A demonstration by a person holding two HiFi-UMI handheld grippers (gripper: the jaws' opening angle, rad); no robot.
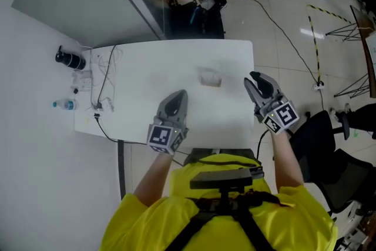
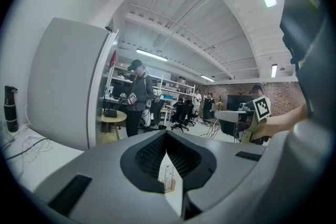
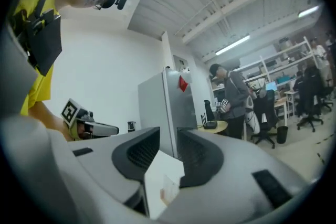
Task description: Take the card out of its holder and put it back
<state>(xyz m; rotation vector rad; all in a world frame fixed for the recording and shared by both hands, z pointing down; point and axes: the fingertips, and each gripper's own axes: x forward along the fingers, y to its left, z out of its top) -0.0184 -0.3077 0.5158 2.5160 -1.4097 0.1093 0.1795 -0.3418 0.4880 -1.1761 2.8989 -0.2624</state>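
Judging from the head view, the put-back step is taken to be finished or nearly so. The left gripper (image 1: 178, 95) and the right gripper (image 1: 254, 77) are both held above the white table (image 1: 135, 73), and neither is seen to carry anything. A small pale thing, taken to be the card in its holder (image 1: 210, 77), lies flat on the table just ahead of the two grippers and between them, apart from both. It is blurred, so whether the card sits fully inside cannot be told. If the cycle is complete, only a clear withdrawal is called for. If the card is to be drawn again, the holder would have to be pinned by one gripper while the card's free edge is taken squarely by the other, since so thin a thing is likely to slide.

From the left gripper view, the jaw tips are seen closed together, with nothing clamped at them. Low in the gap behind them a white sliver (image 2: 168, 182) with a faint printed pattern is made out, possibly the table below.

From the right gripper view, the jaws are seen standing apart, the ribbed pads (image 3: 137, 152) pressed on nothing. A white surface (image 3: 164, 190) with a small reddish print shows beneath them and is touched by neither pad.
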